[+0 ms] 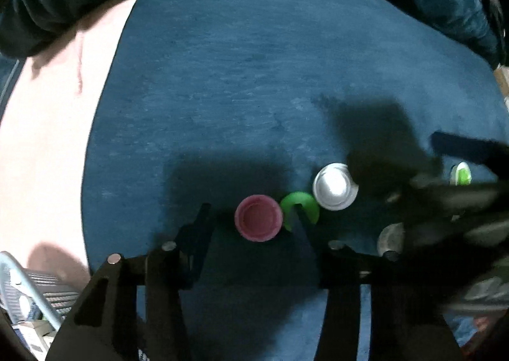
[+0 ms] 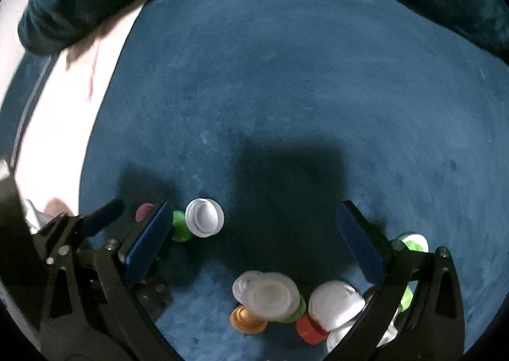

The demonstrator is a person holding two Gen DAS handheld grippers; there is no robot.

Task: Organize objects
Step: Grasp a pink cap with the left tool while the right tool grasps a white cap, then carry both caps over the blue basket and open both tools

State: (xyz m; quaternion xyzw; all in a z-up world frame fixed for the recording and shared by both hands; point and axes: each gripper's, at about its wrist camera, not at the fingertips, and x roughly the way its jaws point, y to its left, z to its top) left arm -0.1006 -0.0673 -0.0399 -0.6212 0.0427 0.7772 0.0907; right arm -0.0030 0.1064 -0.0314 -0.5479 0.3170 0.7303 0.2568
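Blue velvet cushion: left claw half-closed around pink cap, right claw apart; crowding green cap may get nudged.

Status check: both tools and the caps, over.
Left tool open, astride pink cap. Right tool open, empty, cap pile close by. Green cap tight beside pink cap, behind left tool's finger.
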